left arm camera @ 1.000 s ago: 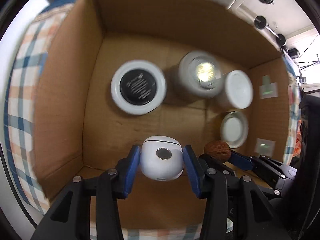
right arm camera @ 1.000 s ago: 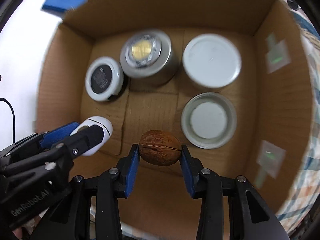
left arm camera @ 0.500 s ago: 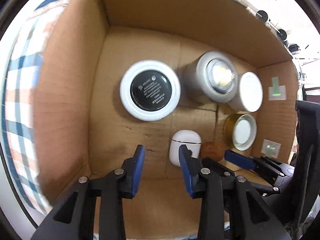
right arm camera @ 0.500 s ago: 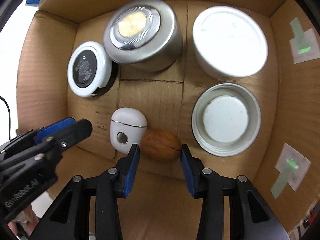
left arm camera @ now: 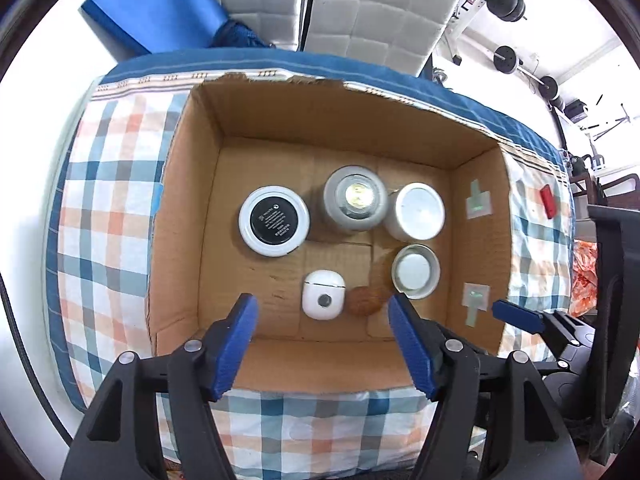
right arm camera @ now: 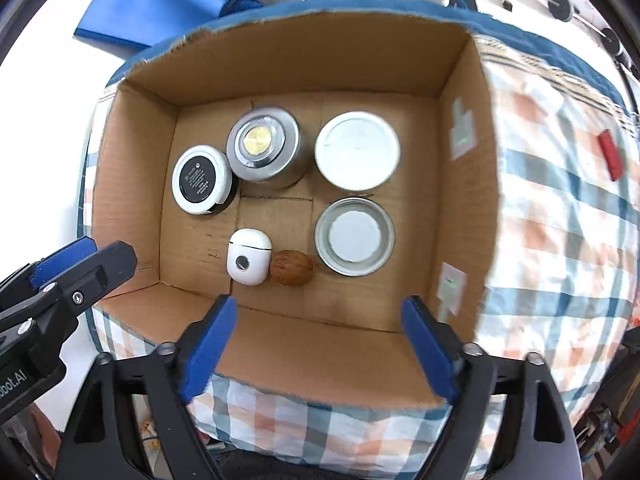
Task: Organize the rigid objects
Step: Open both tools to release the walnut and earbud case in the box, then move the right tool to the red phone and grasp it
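An open cardboard box [left arm camera: 188, 216] [right arm camera: 132, 184] stands on a checked cloth. On its floor lie a white earbud case [left arm camera: 323, 295] [right arm camera: 249, 256] and, touching its right side, a brown walnut [left arm camera: 363, 300] [right arm camera: 291, 267]. Behind them stand a white jar with a black lid [left arm camera: 274, 221] [right arm camera: 202, 179], a silver tin [left arm camera: 355, 198] [right arm camera: 263, 147], a white-lidded jar [left arm camera: 416, 210] [right arm camera: 357, 151] and a low metal tin [left arm camera: 415, 271] [right arm camera: 354, 236]. My left gripper [left arm camera: 322, 320] is open and empty above the box's near wall. My right gripper [right arm camera: 318, 320] is open and empty, held above the near wall.
The checked cloth [left arm camera: 104, 208] [right arm camera: 560, 216] covers the table around the box. A small red object [left arm camera: 547, 202] [right arm camera: 610, 154] lies on it to the right. A blue mat [left arm camera: 160, 4] and white padded panels stand behind. Gym weights hang at the far right.
Both grippers let go: the earbud case and the walnut now lie on the box floor. Both grippers have opened wide and risen out of the box.
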Available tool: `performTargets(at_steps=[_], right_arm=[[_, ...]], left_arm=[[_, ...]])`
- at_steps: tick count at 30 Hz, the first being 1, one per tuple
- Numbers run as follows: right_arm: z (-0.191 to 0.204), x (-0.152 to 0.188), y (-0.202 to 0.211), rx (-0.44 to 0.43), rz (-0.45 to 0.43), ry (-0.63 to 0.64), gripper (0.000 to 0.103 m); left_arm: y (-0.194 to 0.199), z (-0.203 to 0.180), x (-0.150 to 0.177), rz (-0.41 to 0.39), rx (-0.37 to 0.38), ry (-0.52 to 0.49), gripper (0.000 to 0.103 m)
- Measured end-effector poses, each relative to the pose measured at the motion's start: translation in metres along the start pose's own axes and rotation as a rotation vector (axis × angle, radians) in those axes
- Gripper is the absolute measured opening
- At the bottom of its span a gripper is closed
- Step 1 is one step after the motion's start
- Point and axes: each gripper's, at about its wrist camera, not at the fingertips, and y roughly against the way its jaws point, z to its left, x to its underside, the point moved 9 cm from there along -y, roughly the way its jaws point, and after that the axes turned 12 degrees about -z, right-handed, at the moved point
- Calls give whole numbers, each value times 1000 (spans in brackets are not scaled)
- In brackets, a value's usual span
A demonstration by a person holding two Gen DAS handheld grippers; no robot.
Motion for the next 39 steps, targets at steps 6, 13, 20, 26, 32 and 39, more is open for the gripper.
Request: performTargets(at_steps=[6, 13, 20, 26, 32, 39], right_arm=[[-2, 8, 39, 0, -59, 12, 103], [-1, 15, 85, -6, -125, 32, 103], [-16, 13, 108, -40, -160, 13, 103], [-64, 5, 124, -36, -185, -54, 103], [-147, -11, 141, 30, -223, -157, 103], [-253, -36, 144, 140, -247, -253, 103]], left_arm=[[22, -5, 1, -40, -42, -15, 97], [50, -13, 3, -86, -63, -13, 103], [73, -40, -4, -131, -59, -43, 103], [72, -101, -22, -147, -20, -114, 103], [45, -185, -44, -128, 46, -199, 103], [-4, -268, -73, -95, 86, -245, 103]])
